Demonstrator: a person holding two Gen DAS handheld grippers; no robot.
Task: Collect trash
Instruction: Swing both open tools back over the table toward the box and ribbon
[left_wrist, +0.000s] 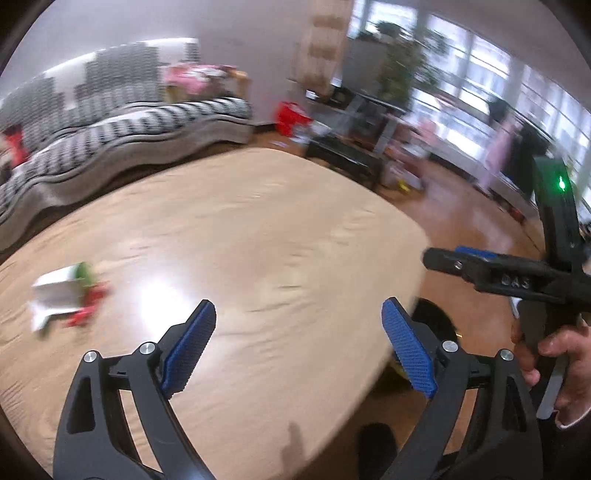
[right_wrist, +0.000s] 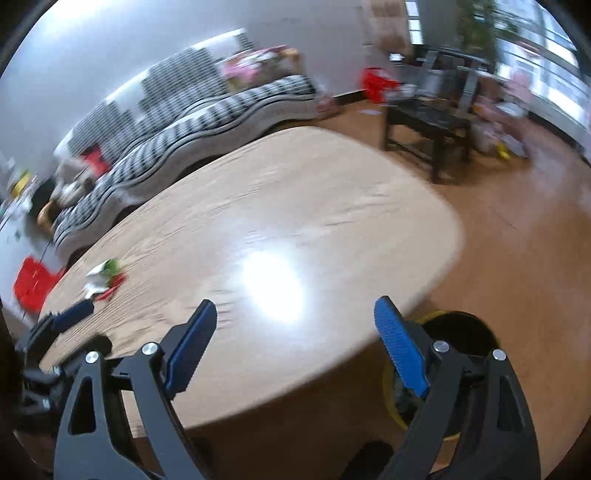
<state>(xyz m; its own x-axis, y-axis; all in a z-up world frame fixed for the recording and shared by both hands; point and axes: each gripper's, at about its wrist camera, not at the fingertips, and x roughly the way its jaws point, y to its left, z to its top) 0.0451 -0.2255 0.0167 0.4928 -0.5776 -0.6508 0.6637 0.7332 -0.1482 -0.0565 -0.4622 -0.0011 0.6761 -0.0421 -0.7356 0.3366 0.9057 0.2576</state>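
A crumpled piece of trash (left_wrist: 68, 295), white with green and red parts, lies on the left side of the light wooden table (left_wrist: 258, 229). It also shows in the right wrist view (right_wrist: 105, 278), far left. My left gripper (left_wrist: 299, 321) is open and empty above the table's near part. My right gripper (right_wrist: 295, 321) is open and empty over the table's near right edge; it also shows in the left wrist view (left_wrist: 461, 260). A dark bin with a yellow rim (right_wrist: 458, 328) stands on the floor beside the table's right corner, partly hidden by my right fingers.
A striped black-and-white sofa (left_wrist: 122, 129) runs behind the table. A low black table (right_wrist: 428, 125) and a red bin (right_wrist: 376, 83) stand at the back right near windows. Another red object (right_wrist: 31, 284) sits on the floor left. Both views are motion-blurred.
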